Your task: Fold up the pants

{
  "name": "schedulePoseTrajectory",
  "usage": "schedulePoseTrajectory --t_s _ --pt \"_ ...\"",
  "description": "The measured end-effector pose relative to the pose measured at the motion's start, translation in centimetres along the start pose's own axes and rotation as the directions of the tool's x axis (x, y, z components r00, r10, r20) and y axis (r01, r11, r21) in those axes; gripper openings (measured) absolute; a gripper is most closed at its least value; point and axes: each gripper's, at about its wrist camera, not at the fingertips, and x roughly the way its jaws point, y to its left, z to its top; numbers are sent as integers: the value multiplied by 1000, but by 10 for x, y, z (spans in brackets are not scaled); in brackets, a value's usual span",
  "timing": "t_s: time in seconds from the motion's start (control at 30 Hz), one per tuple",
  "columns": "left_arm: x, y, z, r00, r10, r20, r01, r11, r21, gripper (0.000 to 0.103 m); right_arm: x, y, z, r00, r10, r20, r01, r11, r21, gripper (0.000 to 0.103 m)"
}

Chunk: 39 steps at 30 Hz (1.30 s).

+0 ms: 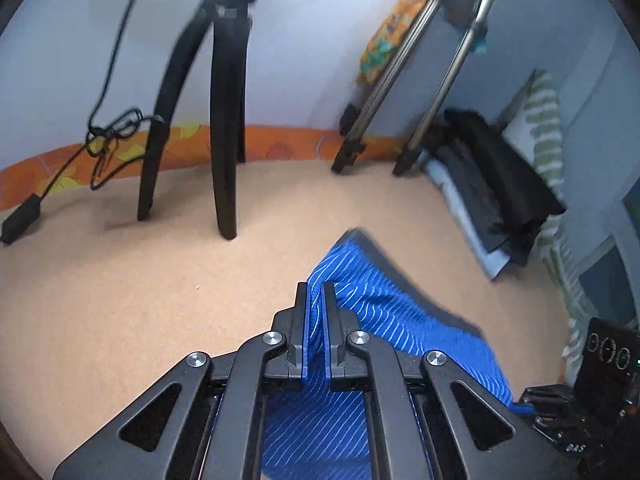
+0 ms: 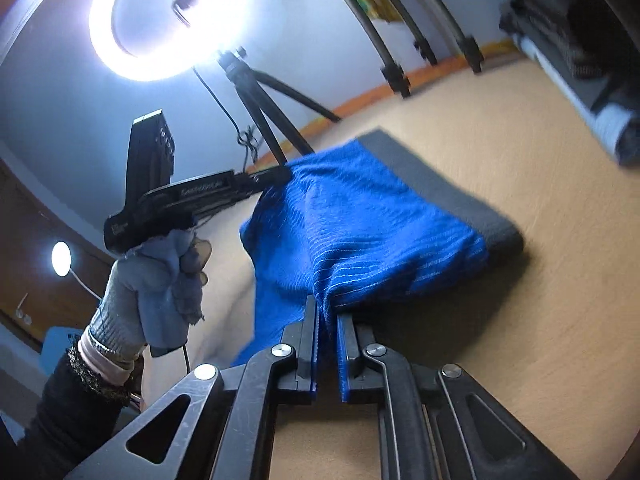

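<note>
Seen from the left wrist, the left hand-held gripper has its two fingers drawn close together with a fold of the blue pants pinched between them. The cloth runs from the fingertips off to the right and back under the gripper body, lifted clear of the tan worktop at the pinch. A dark grey band, probably the waistband or a lining, edges the far side of the fabric. A black tripod stands on the worktop ahead, a silver one further right, and dark folded clothes lie against the wall.

From the right wrist, the right hand-held gripper likewise clamps an edge of the pants, its fingers nearly closed on the cloth. The far part of the garment rests on the worktop with the grey band lying flat, while the near edge is raised. Across the cloth, the left hand-held gripper grips the opposite corner, held by a gloved hand. A ring light glares above.

Holding two corners of one edge aloft seems meant to carry that edge over the resting part, so the fold lands even.
</note>
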Motion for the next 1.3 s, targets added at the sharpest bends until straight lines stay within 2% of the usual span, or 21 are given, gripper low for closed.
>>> schedulePoseTrajectory --t_s 0.23,0.4,0.53,0.67,0.83,1.07,1.13,1.3 --pt "-39 -14 -3 992 -48 114 55 997 -60 3 -35 -4 20 997 13 70 -11 999 -36 5" --pt "-75 -31 -13 983 -53 177 67 995 -78 3 -60 -2 29 994 28 107 -20 996 -82 5" --pt "-104 -53 -28 976 -30 218 50 995 -88 3 -75 2 30 993 62 102 -48 990 -134 5" --pt "-135 -78 -54 965 11 260 19 993 -113 3 -94 12 19 993 104 51 -91 974 -207 5" --pt "-162 -106 -97 960 51 274 -11 989 -145 3 -119 15 4 990 143 -10 -141 962 -235 5" --pt "-188 -135 -164 953 74 293 2 969 -248 3 -150 2 -22 969 207 -134 -234 945 -228 5" --pt "-186 -136 -176 958 64 280 18 959 -282 3 -151 -3 -28 961 220 -164 -253 944 -212 5" --pt "-169 -119 -181 965 90 247 -2 941 -337 3 -129 -20 -32 947 220 -235 -261 952 -163 5"
